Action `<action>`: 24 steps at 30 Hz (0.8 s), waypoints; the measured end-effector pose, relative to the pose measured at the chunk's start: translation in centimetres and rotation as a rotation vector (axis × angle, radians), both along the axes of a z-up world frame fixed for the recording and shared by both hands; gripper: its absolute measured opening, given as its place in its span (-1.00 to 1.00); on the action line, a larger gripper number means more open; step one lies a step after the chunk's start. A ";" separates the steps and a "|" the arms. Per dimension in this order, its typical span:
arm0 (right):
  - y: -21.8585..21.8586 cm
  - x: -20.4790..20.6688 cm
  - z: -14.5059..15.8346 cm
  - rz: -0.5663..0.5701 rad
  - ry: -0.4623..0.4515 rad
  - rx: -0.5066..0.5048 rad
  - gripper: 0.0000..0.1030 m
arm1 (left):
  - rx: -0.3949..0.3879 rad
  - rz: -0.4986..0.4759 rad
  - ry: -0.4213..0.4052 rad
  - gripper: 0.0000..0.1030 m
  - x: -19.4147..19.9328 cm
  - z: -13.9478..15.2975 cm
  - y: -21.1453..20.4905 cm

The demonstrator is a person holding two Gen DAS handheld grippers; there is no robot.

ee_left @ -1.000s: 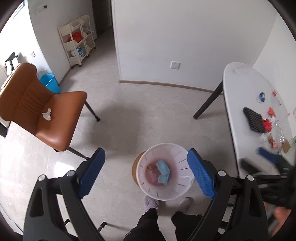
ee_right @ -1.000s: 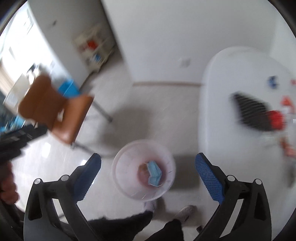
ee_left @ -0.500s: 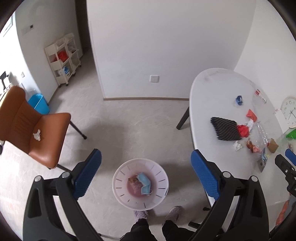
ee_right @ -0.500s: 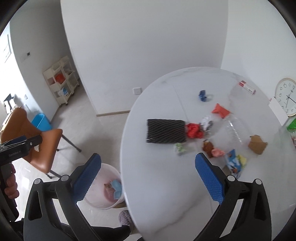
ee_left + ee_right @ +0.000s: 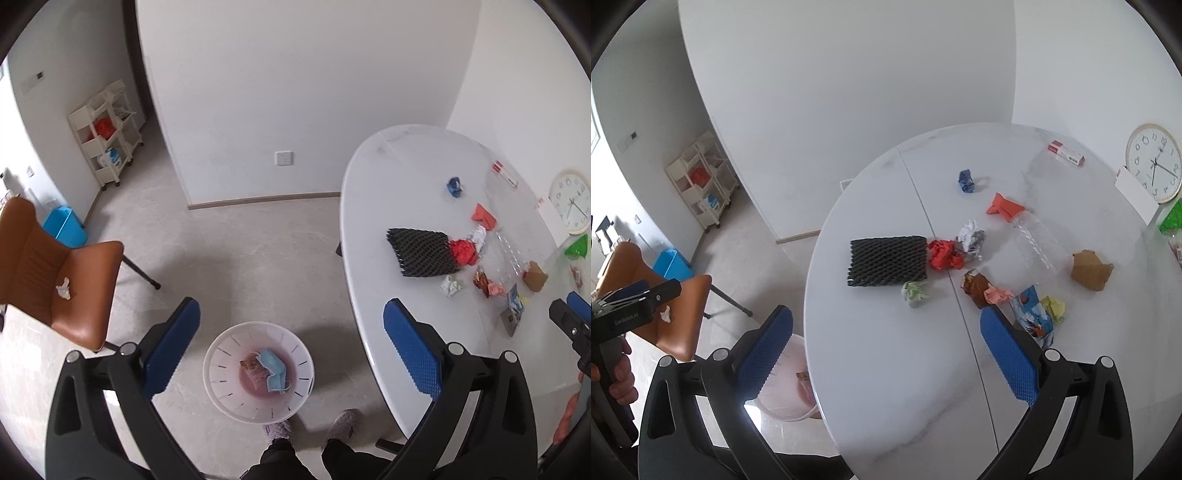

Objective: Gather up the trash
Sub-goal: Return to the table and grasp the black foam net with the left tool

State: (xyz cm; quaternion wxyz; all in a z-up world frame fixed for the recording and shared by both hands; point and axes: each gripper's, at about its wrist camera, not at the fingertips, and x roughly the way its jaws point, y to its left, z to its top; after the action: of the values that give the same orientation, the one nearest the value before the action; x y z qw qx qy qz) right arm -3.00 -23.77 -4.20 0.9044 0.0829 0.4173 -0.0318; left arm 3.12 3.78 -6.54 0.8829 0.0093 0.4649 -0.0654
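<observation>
A white trash bin [image 5: 218, 387] stands on the floor by the table and holds a blue face mask [image 5: 273, 373] and a snack wrapper. My left gripper [image 5: 291, 350] hangs open and empty above it. My right gripper [image 5: 886, 354] is open and empty above the near part of the white round table [image 5: 886, 398]. Trash lies on the table: a black foam net [image 5: 888, 260], a red crumpled paper [image 5: 943, 254], a green-white wad [image 5: 915, 292], a brown wrapper [image 5: 977, 290], a blue packet [image 5: 1032, 317], a clear plastic bottle [image 5: 1034, 240] and more scraps. The bin edge [image 5: 783, 398] shows under the table rim.
A brown chair [image 5: 55, 280] with a white tissue [image 5: 64, 290] on its seat stands at the left. A blue box [image 5: 64, 227] and a cream shelf cart [image 5: 107, 144] stand by the wall. A clock [image 5: 1154, 162] leans at the table's far right. My feet [image 5: 310, 428] are beside the bin.
Both grippers have swung right, away from the bin. The right gripper now looks over the table with its trash; the left view has pulled back and takes in both bin and table.
</observation>
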 end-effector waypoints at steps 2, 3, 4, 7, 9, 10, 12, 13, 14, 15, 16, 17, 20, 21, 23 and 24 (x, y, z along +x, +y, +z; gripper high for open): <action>-0.7 -0.1 -0.3 -0.014 0.006 0.015 0.95 | 0.002 -0.031 0.003 0.85 0.3 -0.2 -1.1; -1.0 -0.1 -0.4 -0.020 0.010 0.020 0.95 | 0.000 -0.048 0.006 0.85 0.4 -0.4 -1.6; -1.4 -0.2 -0.6 -0.028 0.013 0.025 0.95 | -0.001 -0.073 0.012 0.85 0.8 -0.8 -2.4; -2.5 -0.3 -0.9 -0.048 0.026 0.027 0.95 | 0.010 -0.136 0.004 0.85 1.5 -1.9 -4.6; -3.2 -0.3 -1.2 -0.060 0.034 0.028 0.95 | 0.033 -0.206 -0.015 0.85 2.0 -2.8 -6.3; -3.7 -0.3 -1.4 -0.068 0.038 0.030 0.95 | 0.046 -0.257 -0.031 0.85 2.2 -3.5 -7.4; -4.4 -0.3 -1.7 -0.082 0.049 0.031 0.95 | 0.068 -0.352 -0.055 0.85 2.6 -4.7 -9.3; -4.9 -0.2 -1.9 -0.092 0.059 0.030 0.95 | 0.076 -0.416 -0.065 0.85 2.9 -5.5 -10.4; -5.4 -0.1 -2.1 -0.101 0.066 0.030 0.95 | 0.093 -0.455 -0.070 0.85 3.2 -6.1 -11.3; -5.8 0.0 -2.3 -0.110 0.074 0.033 0.95 | 0.105 -0.500 -0.074 0.85 3.5 -6.6 -12.2; -6.2 0.0 -2.6 -0.116 0.080 0.035 0.95 | 0.113 -0.560 -0.080 0.85 3.9 -7.4 -13.3; -6.6 0.1 -2.8 -0.125 0.085 0.038 0.95 | 0.137 -0.598 -0.087 0.85 4.4 -8.1 -14.3; -8.0 0.4 -3.5 -0.158 0.104 0.054 0.95 | 0.186 -0.713 -0.103 0.76 5.6 -9.9 -16.9; -8.4 0.4 -3.7 -0.170 0.109 0.061 0.95 | 0.206 -0.760 -0.101 0.65 6.2 -10.8 -18.0; -9.3 0.6 -4.2 -0.197 0.119 0.077 0.95 | 0.240 -0.817 -0.093 0.51 7.0 -12.0 -19.5; -9.6 0.7 -4.4 -0.209 0.124 0.084 0.95 | 0.271 -0.858 -0.093 0.42 7.5 -12.9 -20.5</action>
State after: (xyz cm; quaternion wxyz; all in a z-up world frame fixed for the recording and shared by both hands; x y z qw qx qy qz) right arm -2.29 -33.39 -8.63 0.8643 0.1615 0.4626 -0.1133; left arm 10.62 -16.73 -19.46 0.7867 0.3197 0.3830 -0.3636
